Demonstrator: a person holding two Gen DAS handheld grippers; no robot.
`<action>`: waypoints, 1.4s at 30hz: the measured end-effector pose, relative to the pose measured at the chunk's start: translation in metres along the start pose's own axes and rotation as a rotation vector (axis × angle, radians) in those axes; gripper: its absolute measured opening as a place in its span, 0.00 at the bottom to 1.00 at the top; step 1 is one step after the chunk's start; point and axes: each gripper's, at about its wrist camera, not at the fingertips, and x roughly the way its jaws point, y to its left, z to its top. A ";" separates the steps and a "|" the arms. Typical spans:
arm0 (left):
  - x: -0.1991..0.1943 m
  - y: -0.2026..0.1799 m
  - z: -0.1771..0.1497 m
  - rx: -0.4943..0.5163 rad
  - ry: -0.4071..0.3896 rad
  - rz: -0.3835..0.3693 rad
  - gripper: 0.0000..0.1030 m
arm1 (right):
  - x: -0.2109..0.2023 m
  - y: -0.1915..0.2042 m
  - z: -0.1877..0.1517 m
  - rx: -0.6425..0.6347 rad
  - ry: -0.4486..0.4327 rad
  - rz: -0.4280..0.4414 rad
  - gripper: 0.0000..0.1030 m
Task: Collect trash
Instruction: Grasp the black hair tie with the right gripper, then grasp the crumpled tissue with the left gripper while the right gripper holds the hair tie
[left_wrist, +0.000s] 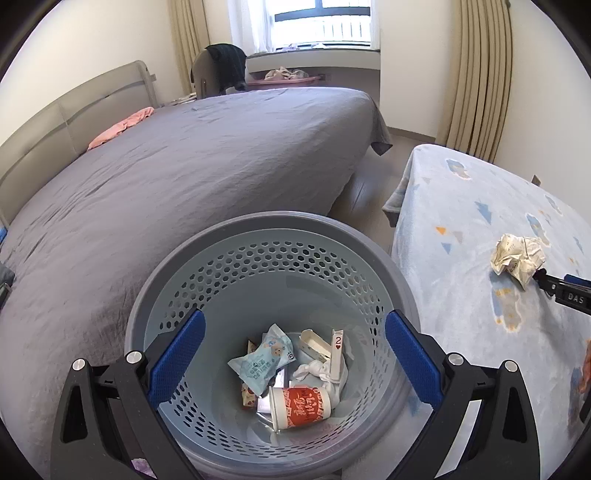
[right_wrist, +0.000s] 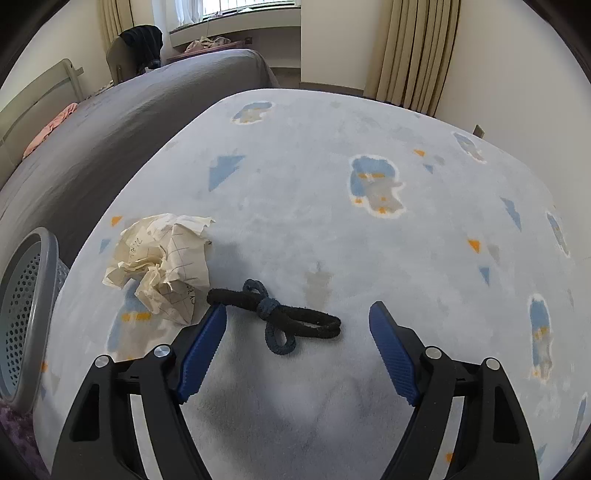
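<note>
The basket stands at nine o'clock of the right gripper, whose jaws are wide and empty. The crumpled paper lies at eleven o'clock, the hair ties between the pads. Swing left, straddle the paper's bulk, then close. The left gripper hangs wide and empty over the basket.

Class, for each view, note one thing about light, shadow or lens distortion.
Left wrist view: daylight blows out the window, and the fisheye bows the grey bed into a dome. Right wrist view: the right tongs cast a soft shadow on the blue blanket; dark vignette fills the corners.
</note>
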 end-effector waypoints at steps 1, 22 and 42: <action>0.000 -0.002 0.000 0.004 0.000 0.000 0.93 | 0.003 -0.001 0.001 0.001 0.003 0.002 0.72; 0.003 -0.116 0.022 0.162 0.023 -0.211 0.93 | -0.007 -0.024 0.007 0.058 0.017 0.153 0.13; 0.062 -0.224 0.038 0.234 0.138 -0.307 0.93 | -0.036 -0.067 0.016 0.170 -0.031 0.225 0.13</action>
